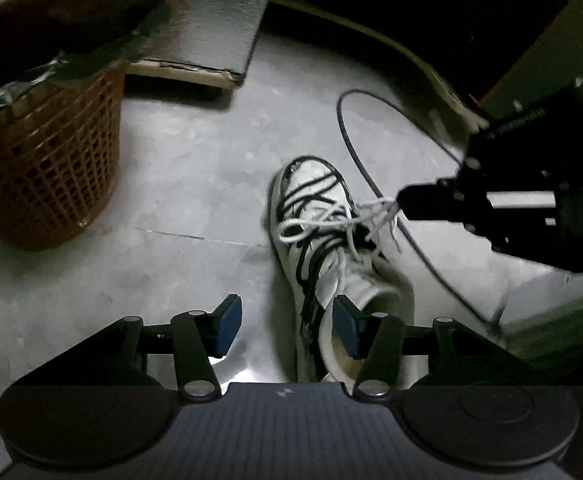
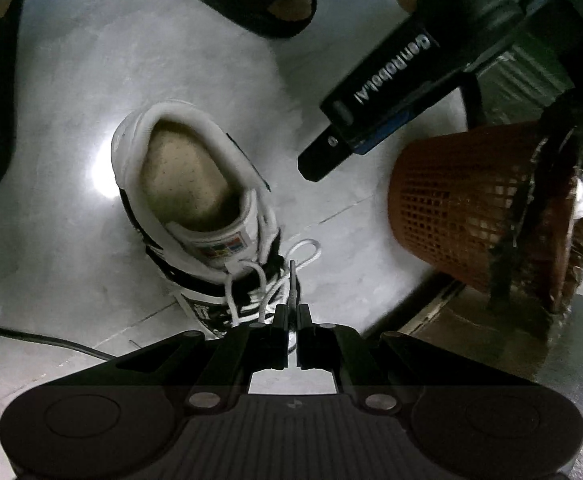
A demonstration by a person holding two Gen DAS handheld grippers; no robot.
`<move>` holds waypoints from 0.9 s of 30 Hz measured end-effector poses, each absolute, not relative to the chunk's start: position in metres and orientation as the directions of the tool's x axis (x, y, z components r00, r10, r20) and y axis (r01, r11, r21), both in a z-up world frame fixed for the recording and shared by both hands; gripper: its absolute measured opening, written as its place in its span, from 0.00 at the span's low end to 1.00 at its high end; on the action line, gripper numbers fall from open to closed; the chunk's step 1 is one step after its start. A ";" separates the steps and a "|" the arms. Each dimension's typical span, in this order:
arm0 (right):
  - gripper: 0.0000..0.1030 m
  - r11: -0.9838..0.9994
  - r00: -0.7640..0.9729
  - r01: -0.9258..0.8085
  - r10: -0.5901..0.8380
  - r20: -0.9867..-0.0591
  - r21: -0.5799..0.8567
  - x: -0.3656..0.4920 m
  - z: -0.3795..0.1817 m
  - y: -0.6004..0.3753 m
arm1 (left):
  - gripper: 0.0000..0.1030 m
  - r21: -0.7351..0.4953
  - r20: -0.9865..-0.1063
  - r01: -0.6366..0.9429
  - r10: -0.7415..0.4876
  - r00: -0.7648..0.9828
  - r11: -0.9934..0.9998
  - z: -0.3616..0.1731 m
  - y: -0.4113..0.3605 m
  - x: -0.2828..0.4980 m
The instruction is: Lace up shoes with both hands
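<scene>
Grey floor (image 1: pixel 163 184), orange basket (image 1: pixel 43 168) alongside. White-and-black shoe (image 1: pixel 323 232) lies ahead of my left gripper (image 1: pixel 287 328), whose fingers are spread with nothing between. My right gripper (image 2: pixel 291 320) pinches the white lace (image 2: pixel 291 280) by its tip.

Left gripper (image 1: pixel 287 326) jaws stand apart, empty; right gripper (image 2: pixel 291 316) jaws pinched together

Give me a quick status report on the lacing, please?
Right hand-held gripper shut on the white lace. Left hand-held gripper open, empty, above the sneaker collar. Black cable beside the shoe, orange basket apart.
</scene>
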State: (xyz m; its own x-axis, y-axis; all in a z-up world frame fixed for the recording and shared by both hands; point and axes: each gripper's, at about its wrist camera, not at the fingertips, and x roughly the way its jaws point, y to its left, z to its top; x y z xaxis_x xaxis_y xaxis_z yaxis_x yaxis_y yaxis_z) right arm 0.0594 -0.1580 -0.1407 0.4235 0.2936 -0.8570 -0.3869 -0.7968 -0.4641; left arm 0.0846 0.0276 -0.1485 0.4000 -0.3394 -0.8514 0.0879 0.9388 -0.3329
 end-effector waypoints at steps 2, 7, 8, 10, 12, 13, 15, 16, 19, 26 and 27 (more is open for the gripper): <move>0.04 -0.796 0.419 -0.384 0.301 -0.857 -0.468 0.057 -0.143 -0.157 | 0.52 -0.352 -0.841 0.083 -0.354 0.409 0.932 -0.149 0.029 0.085; 0.04 -0.794 0.401 -0.363 0.338 -0.851 -0.487 0.052 -0.145 -0.153 | 0.52 -0.525 -0.780 -0.056 -0.454 0.430 0.849 -0.152 0.055 0.092; 0.04 -0.794 0.398 -0.360 0.345 -0.850 -0.490 0.051 -0.146 -0.153 | 0.52 -0.546 -0.773 -0.088 -0.461 0.436 0.833 -0.153 0.060 0.093; 0.04 -0.793 0.383 -0.344 0.370 -0.846 -0.503 0.046 -0.144 -0.153 | 0.52 -0.586 -0.758 -0.144 -0.477 0.444 0.797 -0.155 0.069 0.095; 0.04 -0.796 0.361 -0.314 0.405 -0.840 -0.518 0.039 -0.140 -0.156 | 0.52 -0.647 -0.731 -0.198 -0.525 0.436 0.736 -0.162 0.076 0.097; 0.04 -0.796 0.355 -0.291 0.425 -0.832 -0.531 0.036 -0.138 -0.157 | 0.52 -0.675 -0.715 -0.225 -0.548 0.434 0.703 -0.165 0.080 0.098; 0.04 -0.795 0.340 -0.242 0.467 -0.816 -0.556 0.030 -0.133 -0.161 | 0.52 -0.717 -0.686 -0.270 -0.584 0.434 0.643 -0.170 0.085 0.099; 0.04 -0.793 0.333 -0.226 0.483 -0.810 -0.566 0.028 -0.131 -0.163 | 0.52 -0.732 -0.674 -0.280 -0.598 0.434 0.621 -0.172 0.087 0.099; 0.04 -0.790 0.323 -0.182 0.515 -0.794 -0.586 0.023 -0.125 -0.170 | 0.52 -0.766 -0.643 -0.326 -0.648 0.408 0.554 -0.181 0.089 0.100; 0.04 -0.794 0.266 -0.102 0.559 -0.785 -0.600 0.018 -0.117 -0.185 | 0.52 -0.810 -0.576 -0.360 -0.743 0.339 0.464 -0.196 0.078 0.102; 0.04 -0.791 0.263 -0.096 0.565 -0.782 -0.604 0.018 -0.116 -0.186 | 0.52 -0.813 -0.570 -0.360 -0.751 0.332 0.458 -0.197 0.076 0.102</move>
